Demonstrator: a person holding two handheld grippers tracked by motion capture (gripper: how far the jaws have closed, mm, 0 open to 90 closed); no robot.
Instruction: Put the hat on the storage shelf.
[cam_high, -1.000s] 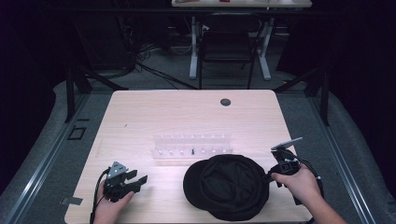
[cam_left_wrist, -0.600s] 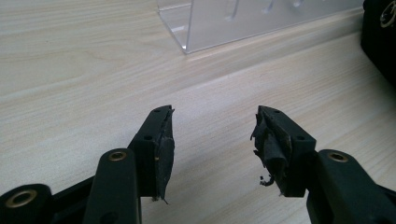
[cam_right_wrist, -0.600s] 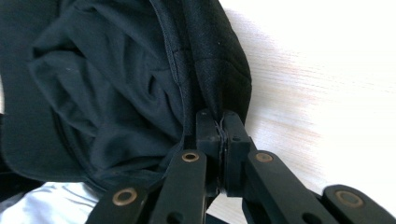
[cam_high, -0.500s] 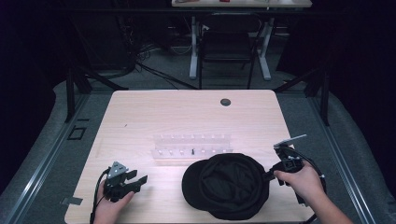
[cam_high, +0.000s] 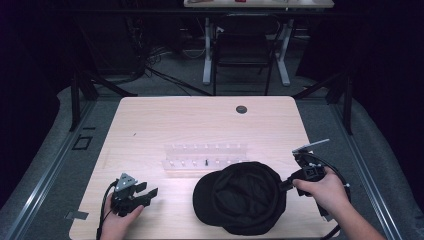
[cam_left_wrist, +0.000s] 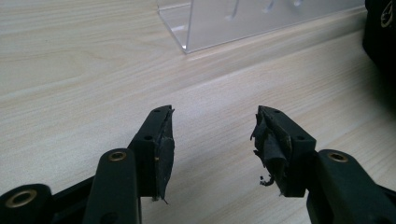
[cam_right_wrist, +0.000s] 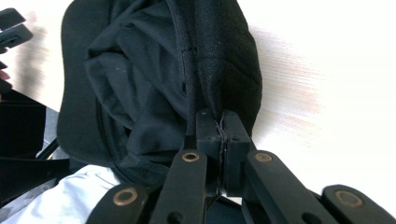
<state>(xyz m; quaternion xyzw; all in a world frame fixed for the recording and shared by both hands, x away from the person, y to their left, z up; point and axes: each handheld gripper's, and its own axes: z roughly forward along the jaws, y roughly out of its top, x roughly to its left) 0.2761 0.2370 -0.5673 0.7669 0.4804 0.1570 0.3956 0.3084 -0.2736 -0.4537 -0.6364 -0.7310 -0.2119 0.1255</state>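
A black cap (cam_high: 242, 196) lies at the front middle of the wooden table (cam_high: 200, 125), its brim toward the left. My right gripper (cam_high: 286, 184) is at the cap's right edge, shut on the rim of the black cap (cam_right_wrist: 205, 70); the right gripper (cam_right_wrist: 219, 122) pinches the seam of the fabric there. At the front left my left gripper (cam_high: 148, 192) rests low over the table. The left gripper (cam_left_wrist: 212, 133) stands open with only bare wood between its worn pads.
A clear plastic rack (cam_high: 205, 158) with small pegs stands just behind the cap; its corner (cam_left_wrist: 187, 28) shows ahead of the left jaws. A dark round grommet (cam_high: 241, 109) sits near the table's far edge. A chair and desk legs stand on the floor beyond.
The right gripper has shifted slightly right and toward the front with the cap's rim in it, dragging the cap a little. The left gripper has stayed put.
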